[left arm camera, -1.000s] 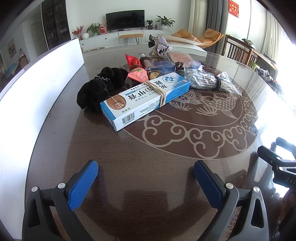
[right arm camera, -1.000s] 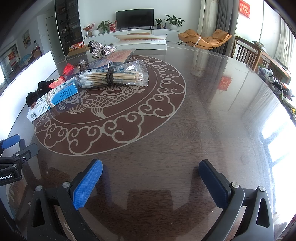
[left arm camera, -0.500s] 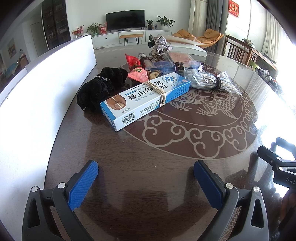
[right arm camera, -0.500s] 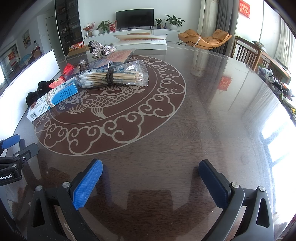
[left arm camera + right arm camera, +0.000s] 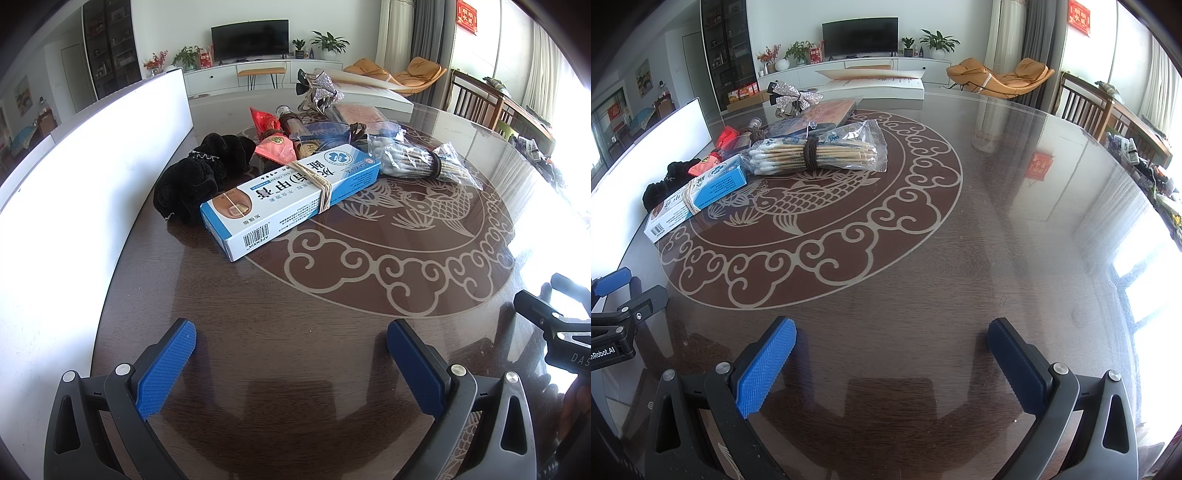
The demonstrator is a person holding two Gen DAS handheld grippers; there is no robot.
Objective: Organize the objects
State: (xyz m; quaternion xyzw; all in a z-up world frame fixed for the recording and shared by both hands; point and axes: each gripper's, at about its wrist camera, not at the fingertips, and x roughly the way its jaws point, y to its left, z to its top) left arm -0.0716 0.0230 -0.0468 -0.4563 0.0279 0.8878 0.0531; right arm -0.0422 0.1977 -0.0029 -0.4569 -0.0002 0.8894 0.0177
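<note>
i am holding the left gripper [image 5: 291, 354] and right gripper [image 5: 892, 350] spread wide, both gripping nothing, above the table [image 5: 1015, 229]. the boxed cream [image 5: 291, 195] is lying beside the black scrunchie [image 5: 199, 177]; the cotton swab pack [image 5: 816, 151] is resting just behind the box.

Blue-white box [image 5: 291, 199], black scrunchies [image 5: 199, 177]

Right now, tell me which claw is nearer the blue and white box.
Left. The left claw sits open just short of the blue and white box; the right claw, also open, is off to the box's right, farther back.
</note>
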